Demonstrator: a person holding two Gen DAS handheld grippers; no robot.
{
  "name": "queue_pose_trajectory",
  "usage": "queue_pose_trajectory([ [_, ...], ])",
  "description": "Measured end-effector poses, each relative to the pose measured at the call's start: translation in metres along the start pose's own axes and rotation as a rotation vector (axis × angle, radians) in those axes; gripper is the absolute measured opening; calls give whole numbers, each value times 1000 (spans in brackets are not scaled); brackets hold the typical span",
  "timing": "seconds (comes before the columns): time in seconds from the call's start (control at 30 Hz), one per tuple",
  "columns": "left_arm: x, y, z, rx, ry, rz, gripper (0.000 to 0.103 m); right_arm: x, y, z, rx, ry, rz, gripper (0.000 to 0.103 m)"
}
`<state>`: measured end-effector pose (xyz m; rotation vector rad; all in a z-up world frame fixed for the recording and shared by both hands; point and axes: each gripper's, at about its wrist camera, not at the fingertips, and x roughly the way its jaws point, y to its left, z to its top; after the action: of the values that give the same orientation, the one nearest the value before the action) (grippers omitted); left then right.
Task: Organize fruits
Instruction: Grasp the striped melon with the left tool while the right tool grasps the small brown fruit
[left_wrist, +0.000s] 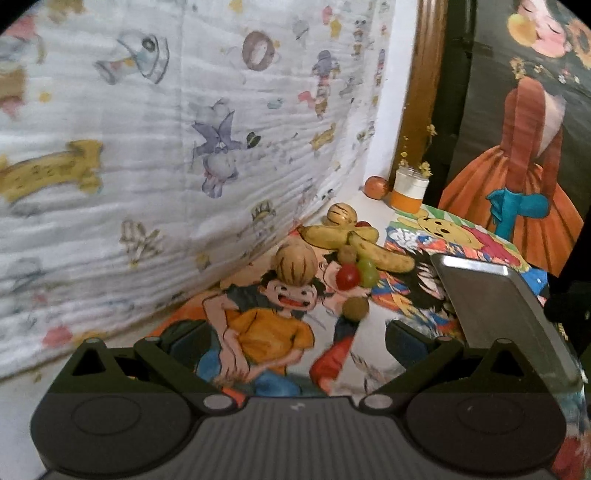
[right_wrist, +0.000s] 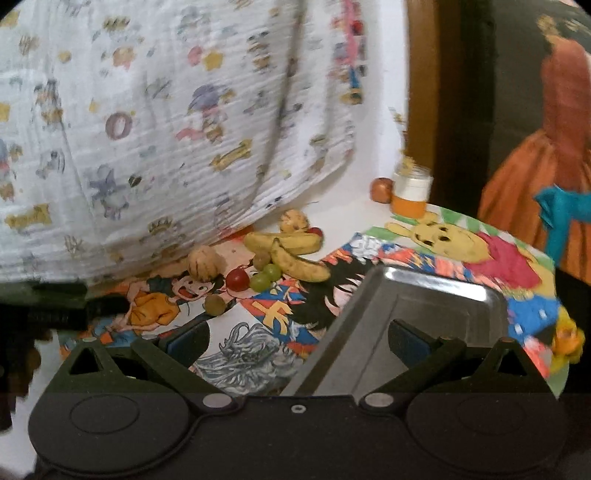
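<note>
A bare strip of cartoon-printed cloth is left open between the left gripper and the fruit cluster. The way forward is blocked by a brown round fruit, a red fruit and a striped tan fruit; behind them two bananas are laid across. The left side is closed off by a hanging printed sheet. On the right, room is taken up by a metal tray, whose inside is left free. The far corner is occupied by a jar.
</note>
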<state>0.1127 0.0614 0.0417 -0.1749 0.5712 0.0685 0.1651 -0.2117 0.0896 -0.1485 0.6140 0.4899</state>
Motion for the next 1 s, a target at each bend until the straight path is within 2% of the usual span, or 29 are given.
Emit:
queue_pose_trajectory([
  [0.2,42,11,25,-60,56,-17,103,39,14,0,-105,52,53,103],
  [0.43,84,7,40,-58,88,-27,103,81,30,-6,-181,114,153,100],
  [0.63,110,-1,43,-47,107,-21,101,110,37,-7,-198,147,173,91],
  [0.8,126,-3,45,-16,114,-11,93,127,43,-5,-218,149,197,80],
  [0.93,136,0,47,-28,117,-6,87,139,49,-3,-235,148,217,73],
  [1.0,140,2,48,-35,114,-3,84,145,52,-1,-235,148,224,66],
])
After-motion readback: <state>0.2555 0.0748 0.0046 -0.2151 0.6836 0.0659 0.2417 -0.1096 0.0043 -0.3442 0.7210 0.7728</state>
